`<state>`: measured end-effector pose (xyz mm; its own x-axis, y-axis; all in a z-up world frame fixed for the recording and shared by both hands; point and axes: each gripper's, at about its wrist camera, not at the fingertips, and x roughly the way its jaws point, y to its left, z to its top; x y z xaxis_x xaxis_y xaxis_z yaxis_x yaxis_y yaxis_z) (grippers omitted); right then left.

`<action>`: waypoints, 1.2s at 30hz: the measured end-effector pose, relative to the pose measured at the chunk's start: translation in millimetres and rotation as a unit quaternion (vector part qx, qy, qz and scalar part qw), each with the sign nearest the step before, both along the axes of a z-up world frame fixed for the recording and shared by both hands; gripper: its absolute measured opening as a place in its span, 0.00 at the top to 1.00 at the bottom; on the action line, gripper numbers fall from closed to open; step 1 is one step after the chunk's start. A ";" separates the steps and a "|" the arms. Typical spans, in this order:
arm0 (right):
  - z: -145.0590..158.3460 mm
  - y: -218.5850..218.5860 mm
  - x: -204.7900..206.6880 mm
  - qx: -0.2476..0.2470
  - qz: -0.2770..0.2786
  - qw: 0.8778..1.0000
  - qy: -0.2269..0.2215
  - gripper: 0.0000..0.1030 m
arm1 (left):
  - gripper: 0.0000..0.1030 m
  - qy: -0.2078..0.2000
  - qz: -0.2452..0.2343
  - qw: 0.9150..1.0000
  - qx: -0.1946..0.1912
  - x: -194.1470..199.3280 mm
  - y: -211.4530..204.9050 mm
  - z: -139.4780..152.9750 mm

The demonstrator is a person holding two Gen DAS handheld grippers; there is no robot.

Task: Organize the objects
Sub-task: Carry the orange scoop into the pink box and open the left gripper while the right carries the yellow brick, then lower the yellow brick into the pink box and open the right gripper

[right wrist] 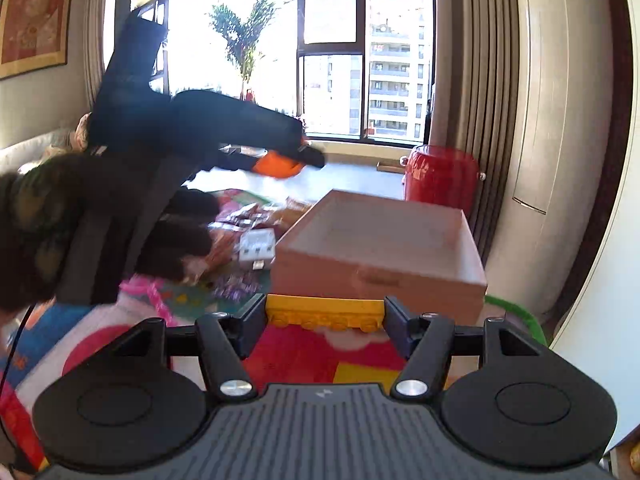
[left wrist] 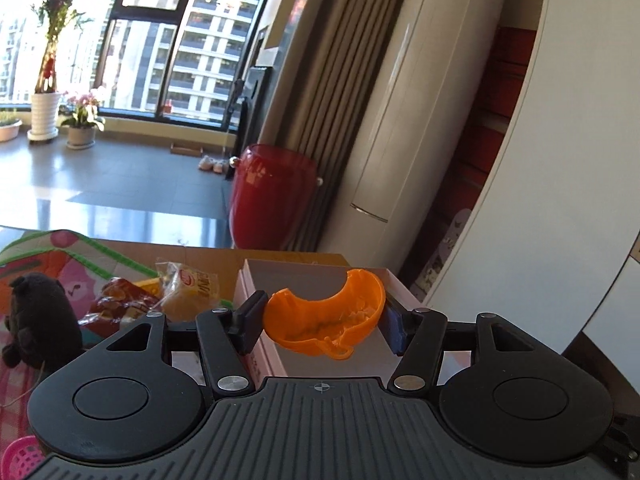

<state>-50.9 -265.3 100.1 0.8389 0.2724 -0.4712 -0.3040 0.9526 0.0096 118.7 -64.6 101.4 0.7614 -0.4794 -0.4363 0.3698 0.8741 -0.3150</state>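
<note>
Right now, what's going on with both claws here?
The left claw is shut on an orange plastic shell and holds it over the open pink box. The right claw is shut on a yellow toy brick just in front of the same box. Snack packets and a dark plush toy lie on the colourful mat.
</note>
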 end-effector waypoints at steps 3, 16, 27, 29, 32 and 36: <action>8.7 -1.4 27.2 -0.001 -0.028 1.000 -0.001 0.39 | 0.39 0.013 -0.042 0.999 -0.029 21.1 -14.0 4.5; 6.2 -11.7 43.3 -0.040 -0.073 0.996 0.007 0.39 | 0.39 0.050 -0.019 0.998 0.026 53.5 -24.5 -30.9; 25.6 -14.7 90.4 0.038 -0.106 0.993 -0.024 0.00 | 0.39 0.068 0.105 0.992 0.028 -103.0 95.7 -22.9; 13.1 -7.9 86.8 0.028 -0.092 0.995 -0.024 0.00 | 0.39 0.090 0.106 0.990 0.007 -122.4 107.2 -37.0; -8.6 9.7 67.2 0.009 -0.069 0.997 -0.019 0.00 | 0.39 0.116 0.110 0.987 -0.004 -130.4 107.5 -53.5; -34.5 30.5 33.9 -0.004 -0.039 0.999 0.010 0.00 | 0.39 0.139 0.147 0.979 0.002 -121.3 104.1 -66.1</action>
